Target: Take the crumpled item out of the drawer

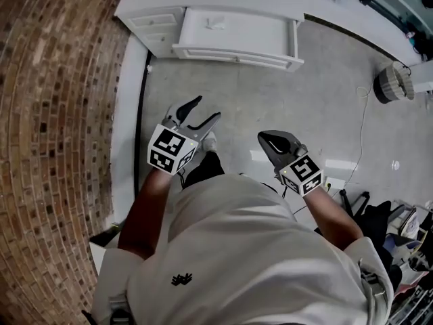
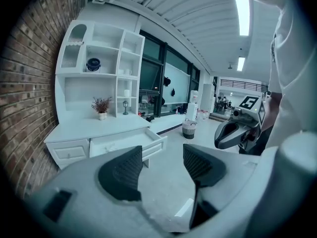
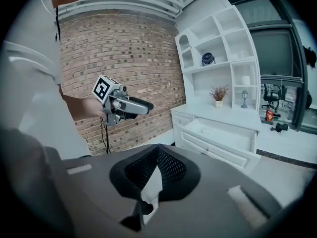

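A white cabinet stands against the far wall with one drawer (image 1: 233, 36) pulled open. A small pale crumpled item (image 1: 215, 23) lies inside it, seen faintly as the crumpled item (image 3: 204, 131) in the right gripper view. Both grippers are held out in front of the person's body, well short of the drawer, over the grey floor. My left gripper (image 1: 208, 107) is open with nothing between its ribbed pads (image 2: 124, 172). My right gripper (image 1: 265, 138) has its tips together, shut and empty. The open drawer (image 2: 126, 142) lies ahead beyond the left jaws.
A brick wall (image 1: 61, 114) runs along the left side. Shelves above the cabinet hold a small plant (image 2: 101, 105) and ornaments. A round basket (image 1: 392, 83) and a thin cable (image 1: 362, 124) are on the floor at the right, with dark clutter (image 1: 379, 222) at the lower right.
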`<action>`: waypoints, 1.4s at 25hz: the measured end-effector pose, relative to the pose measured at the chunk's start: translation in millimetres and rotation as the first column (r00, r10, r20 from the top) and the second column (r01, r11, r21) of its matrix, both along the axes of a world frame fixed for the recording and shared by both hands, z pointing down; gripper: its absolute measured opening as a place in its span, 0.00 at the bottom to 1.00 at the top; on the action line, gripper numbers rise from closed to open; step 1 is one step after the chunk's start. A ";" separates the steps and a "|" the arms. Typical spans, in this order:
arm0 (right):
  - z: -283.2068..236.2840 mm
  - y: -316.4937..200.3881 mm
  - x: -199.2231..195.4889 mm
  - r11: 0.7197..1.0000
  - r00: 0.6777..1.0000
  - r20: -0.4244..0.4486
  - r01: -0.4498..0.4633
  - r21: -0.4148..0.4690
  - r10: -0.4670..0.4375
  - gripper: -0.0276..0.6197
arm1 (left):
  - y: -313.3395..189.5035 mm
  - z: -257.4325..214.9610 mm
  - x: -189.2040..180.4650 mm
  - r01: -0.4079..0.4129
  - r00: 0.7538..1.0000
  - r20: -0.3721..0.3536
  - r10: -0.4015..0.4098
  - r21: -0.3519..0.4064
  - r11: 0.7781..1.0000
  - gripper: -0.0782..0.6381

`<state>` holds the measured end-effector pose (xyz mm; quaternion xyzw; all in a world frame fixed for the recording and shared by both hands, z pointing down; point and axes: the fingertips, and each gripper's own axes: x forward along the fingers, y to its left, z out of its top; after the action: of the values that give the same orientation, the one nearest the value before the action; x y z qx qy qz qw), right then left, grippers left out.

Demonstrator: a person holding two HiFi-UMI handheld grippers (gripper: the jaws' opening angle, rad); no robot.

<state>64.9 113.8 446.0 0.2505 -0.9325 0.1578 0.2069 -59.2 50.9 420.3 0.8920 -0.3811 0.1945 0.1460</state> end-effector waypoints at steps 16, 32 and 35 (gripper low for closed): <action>3.3 -140.9 -87.3 0.995 0.996 -0.011 -0.093 -0.029 0.093 0.06 | -184.5 48.8 -70.4 -0.105 0.993 0.055 0.108 -0.050 0.993 0.48; 13.3 -309.9 -0.7 0.992 0.993 0.020 -0.117 -0.048 0.118 0.06 | -365.4 149.4 -34.1 0.035 0.979 0.202 0.014 -0.235 0.971 0.48; 21.0 -329.0 15.9 0.990 0.992 0.022 -0.121 -0.075 0.123 0.06 | -394.9 169.3 -23.9 0.062 0.975 0.222 -0.003 -0.260 0.964 0.49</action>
<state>80.8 -215.2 467.0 0.2974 -0.9116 0.2077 0.1934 -83.1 -344.0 589.6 0.8310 -0.3802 0.3386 0.2241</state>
